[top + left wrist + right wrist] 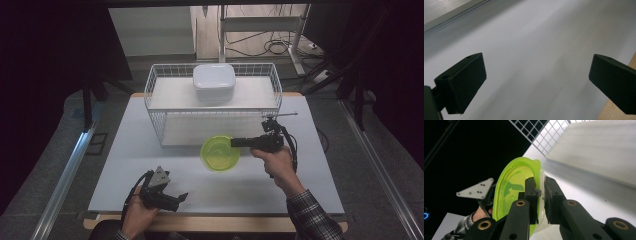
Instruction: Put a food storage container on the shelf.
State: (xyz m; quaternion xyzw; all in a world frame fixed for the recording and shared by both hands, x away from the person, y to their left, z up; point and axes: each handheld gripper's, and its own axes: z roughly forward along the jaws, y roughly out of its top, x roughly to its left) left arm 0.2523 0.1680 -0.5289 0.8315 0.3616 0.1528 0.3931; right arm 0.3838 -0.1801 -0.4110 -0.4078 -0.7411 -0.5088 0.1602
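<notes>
Above table [125, 150] | right hand-held gripper [235, 142] pinching green bowl [219, 155] rim | left hand-held gripper [182, 197] spread

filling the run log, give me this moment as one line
right hand-held gripper: shut on green bowl rim | bowl: off table, before wire basket | left hand-held gripper: open, empty

Your green bowl [516, 192] runs off the bottom edge of the right gripper view, its wall partly covered by the jaws. The white container [214, 82] — contents hidden under its lid. The left gripper view — blurred table [536, 50], nothing sharp.
</notes>
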